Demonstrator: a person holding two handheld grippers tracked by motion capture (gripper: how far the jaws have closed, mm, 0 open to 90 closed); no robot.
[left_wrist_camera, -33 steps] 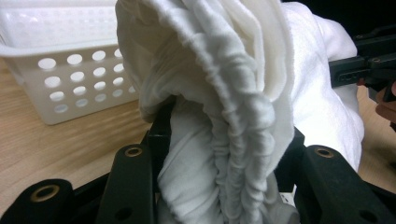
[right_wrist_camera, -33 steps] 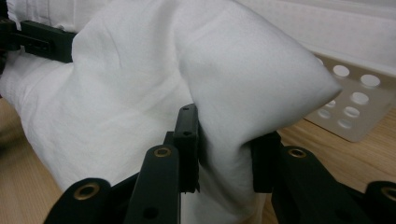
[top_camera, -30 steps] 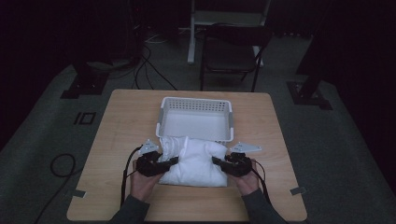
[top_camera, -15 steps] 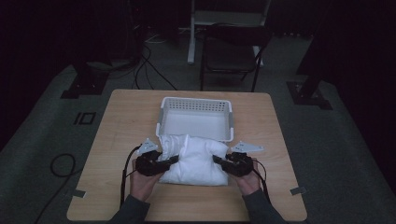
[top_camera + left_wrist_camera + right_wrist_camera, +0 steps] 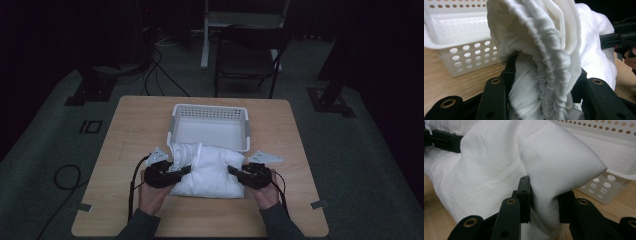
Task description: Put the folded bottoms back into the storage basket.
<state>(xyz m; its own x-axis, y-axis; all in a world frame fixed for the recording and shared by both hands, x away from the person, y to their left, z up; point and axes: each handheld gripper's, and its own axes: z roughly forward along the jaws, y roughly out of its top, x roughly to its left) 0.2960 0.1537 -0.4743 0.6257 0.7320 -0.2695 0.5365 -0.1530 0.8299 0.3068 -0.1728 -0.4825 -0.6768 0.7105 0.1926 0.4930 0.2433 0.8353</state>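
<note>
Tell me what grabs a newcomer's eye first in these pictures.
A bunched white cloth lies at the near middle of the light wooden table, pinched on either side by the left gripper and right gripper. Just behind it sits an empty white perforated plastic basket.

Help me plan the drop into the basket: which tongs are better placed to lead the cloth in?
Probably the left tongs: their bunched end of the white cloth lies by the basket rim. The right tongs grip it too, slightly farther back.
</note>
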